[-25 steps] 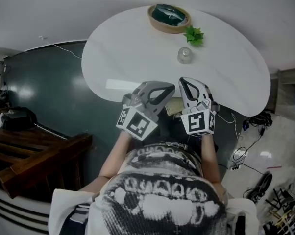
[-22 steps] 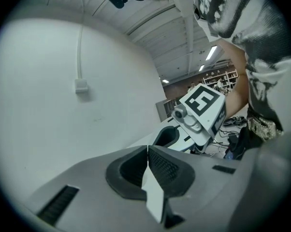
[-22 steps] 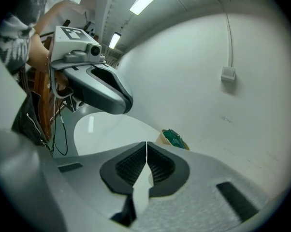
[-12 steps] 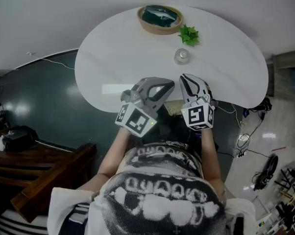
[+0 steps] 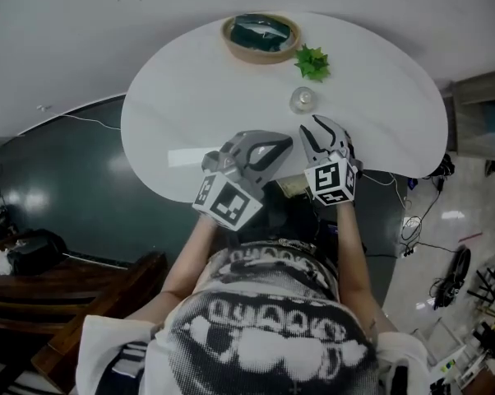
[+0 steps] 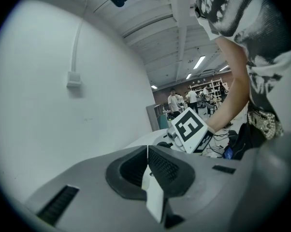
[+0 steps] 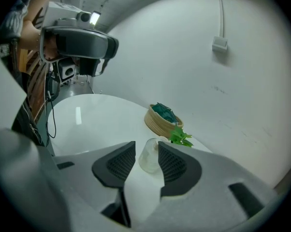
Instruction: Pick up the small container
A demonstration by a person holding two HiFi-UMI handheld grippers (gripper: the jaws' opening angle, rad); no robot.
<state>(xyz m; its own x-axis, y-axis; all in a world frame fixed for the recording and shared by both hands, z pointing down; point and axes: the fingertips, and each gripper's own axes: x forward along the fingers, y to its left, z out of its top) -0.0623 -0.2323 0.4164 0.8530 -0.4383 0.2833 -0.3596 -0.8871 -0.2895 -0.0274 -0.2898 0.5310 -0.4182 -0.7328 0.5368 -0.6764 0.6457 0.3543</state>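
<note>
The small container [image 5: 303, 99], a clear glass jar, stands on the white table [image 5: 190, 97]. My right gripper [image 5: 321, 128] reaches over the table's near edge and points at it. Its jaws have just been opening and now stand open. In the right gripper view the jar [image 7: 149, 156] shows in the gap just beyond the two fingertips, with neither pad pressing on it. My left gripper [image 5: 274, 145] hovers beside it to the left, over the table edge. In the left gripper view its jaws [image 6: 146, 151] are shut with nothing between them.
A round woven basket [image 5: 261, 36] with dark green contents sits at the table's far side. A small green plant sprig [image 5: 312, 61] lies between the basket and the jar. A white wall rises behind the table. Cables lie on the floor at the right.
My right gripper has moved forward and down toward the jar, and its jaws have opened from shut. The left gripper has moved a little forward over the table edge.
</note>
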